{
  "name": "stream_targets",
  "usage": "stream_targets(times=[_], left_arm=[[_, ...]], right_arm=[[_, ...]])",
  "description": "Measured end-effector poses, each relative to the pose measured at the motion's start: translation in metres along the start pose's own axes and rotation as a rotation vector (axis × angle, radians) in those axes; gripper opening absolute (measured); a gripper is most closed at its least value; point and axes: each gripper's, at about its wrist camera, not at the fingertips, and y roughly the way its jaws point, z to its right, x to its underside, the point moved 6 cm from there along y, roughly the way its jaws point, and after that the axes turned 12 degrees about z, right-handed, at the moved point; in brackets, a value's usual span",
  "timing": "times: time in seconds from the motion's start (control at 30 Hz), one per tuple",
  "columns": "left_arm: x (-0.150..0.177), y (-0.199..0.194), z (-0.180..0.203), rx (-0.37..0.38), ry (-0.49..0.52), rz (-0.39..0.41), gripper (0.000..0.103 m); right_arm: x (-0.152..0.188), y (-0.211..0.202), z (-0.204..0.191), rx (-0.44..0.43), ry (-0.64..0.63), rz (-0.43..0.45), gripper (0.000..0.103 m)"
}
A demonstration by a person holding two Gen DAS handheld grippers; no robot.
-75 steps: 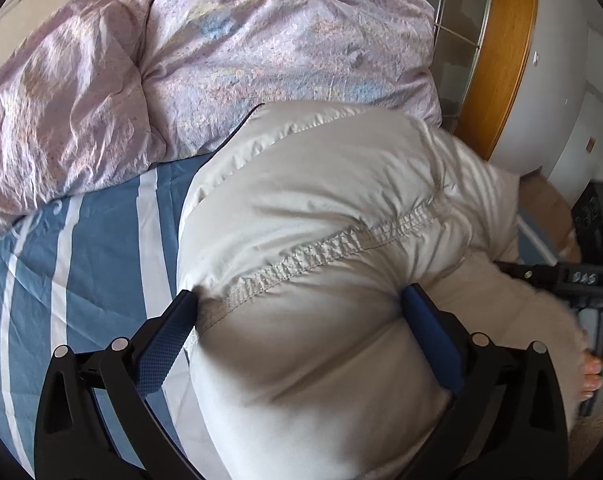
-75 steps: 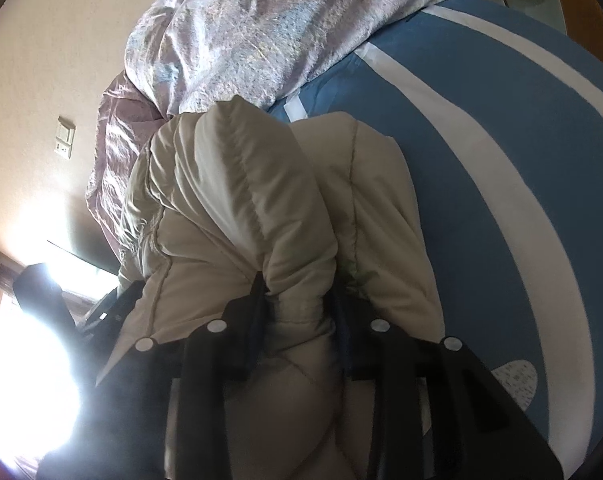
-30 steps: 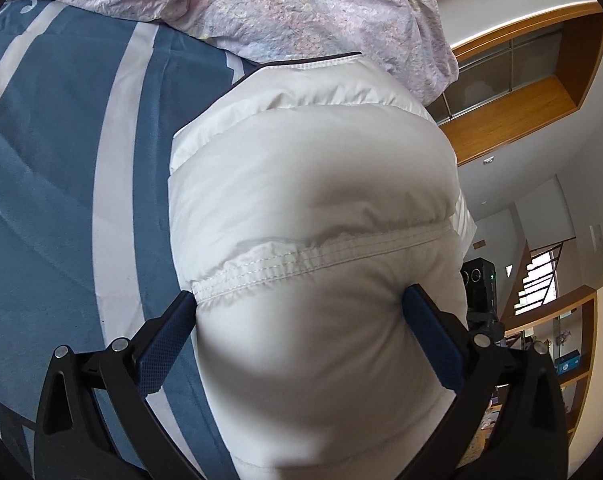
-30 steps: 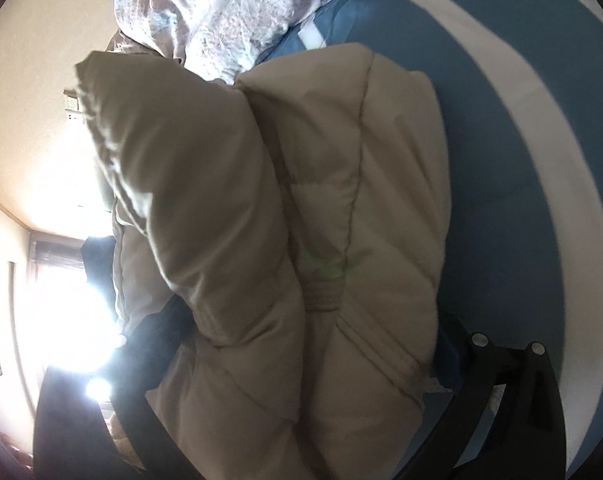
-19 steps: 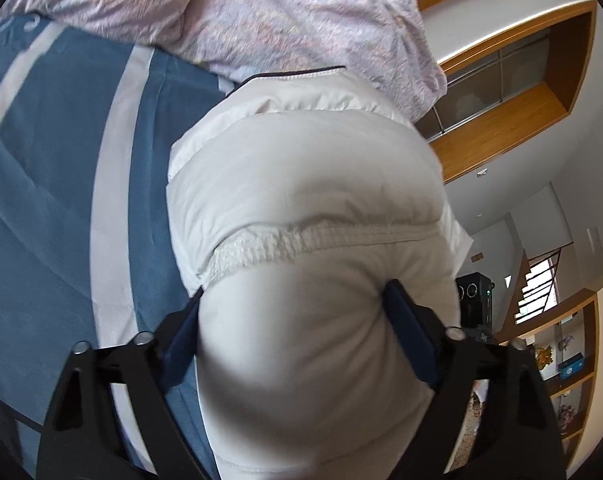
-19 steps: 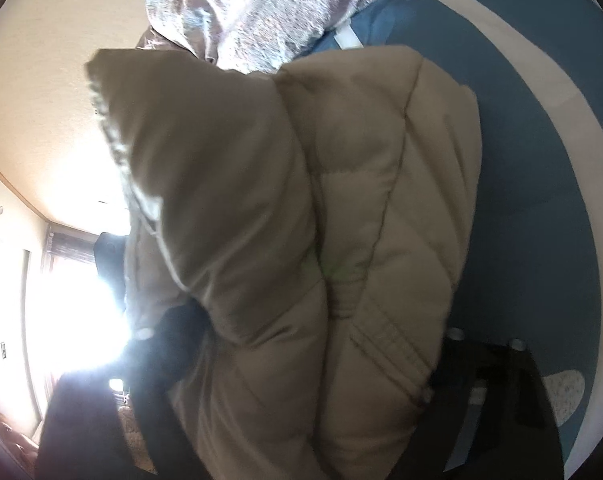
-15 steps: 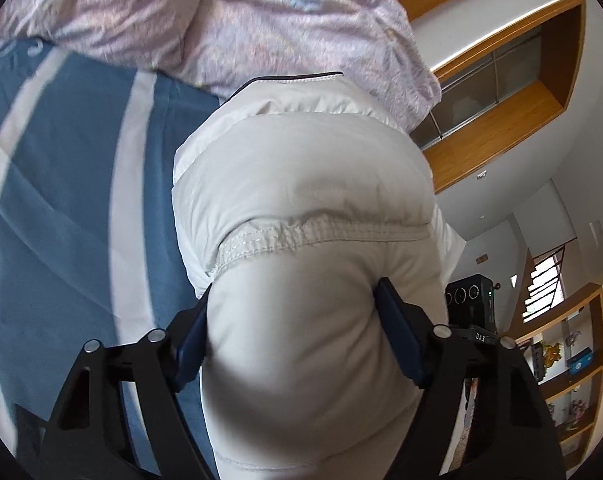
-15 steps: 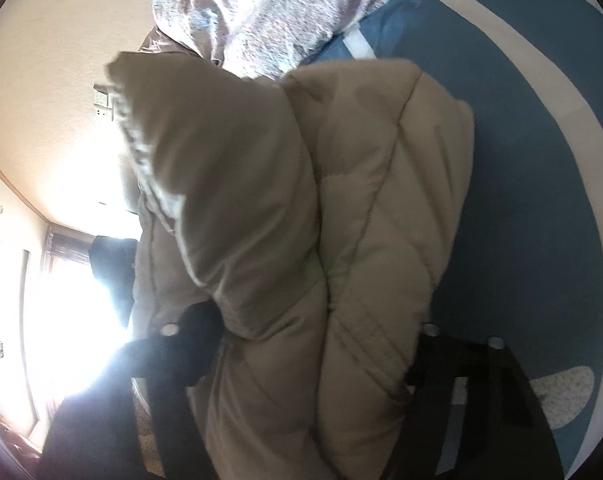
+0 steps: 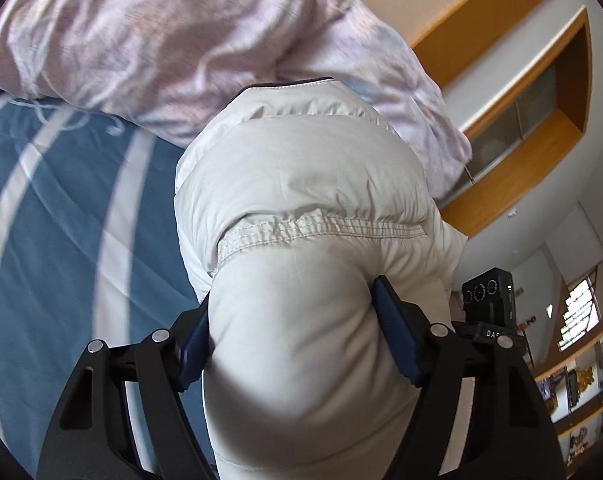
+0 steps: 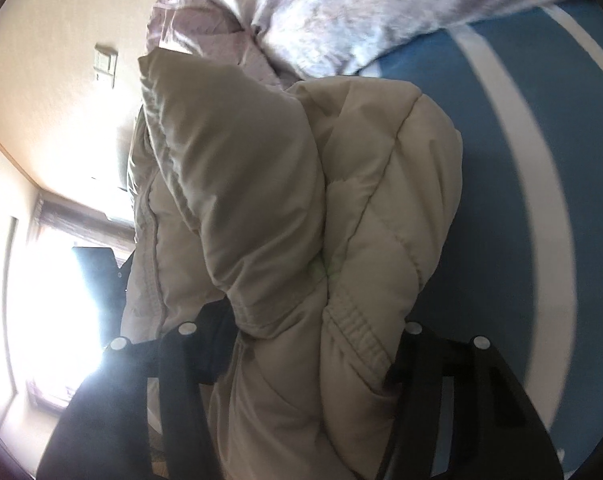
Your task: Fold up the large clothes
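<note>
Left gripper (image 9: pixel 291 332) now pinches the puffy white jacket (image 9: pixel 301 216) tighter than a second ago, blue pads (image 9: pixel 395 338) squeezed into the padding just below the elastic seam, and I see the right gripper (image 10: pixel 309 344) likewise narrowed onto a bunched fold of it. Jacket hangs lifted over the blue striped bedsheet (image 9: pixel 61 248), its far edge near the pink duvet (image 9: pixel 173 40). Right fingertips are buried in fabric, window glare washes out that view's left side.
</note>
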Motion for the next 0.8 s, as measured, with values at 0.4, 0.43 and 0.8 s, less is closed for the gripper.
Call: stream_targets(times=[0.4,0.43,0.8], left_arm=[[-0.022,0.009,-0.043,-0.071,0.032,0.034,0.075],[-0.021,0.009,-0.044,-0.069,0.036,0.032,0.075],[-0.016,0.014,-0.034,-0.207,0.224,0.051,0.082]], right_arm=[[-0.015,0.023,-0.030,0.051,-0.096,0.011,0.054],[-0.014,0.023,-0.030,0.051,-0.099,0.013,0.054],[-0.011,0.023,0.005,0.047,0.039,0.012,0.068]])
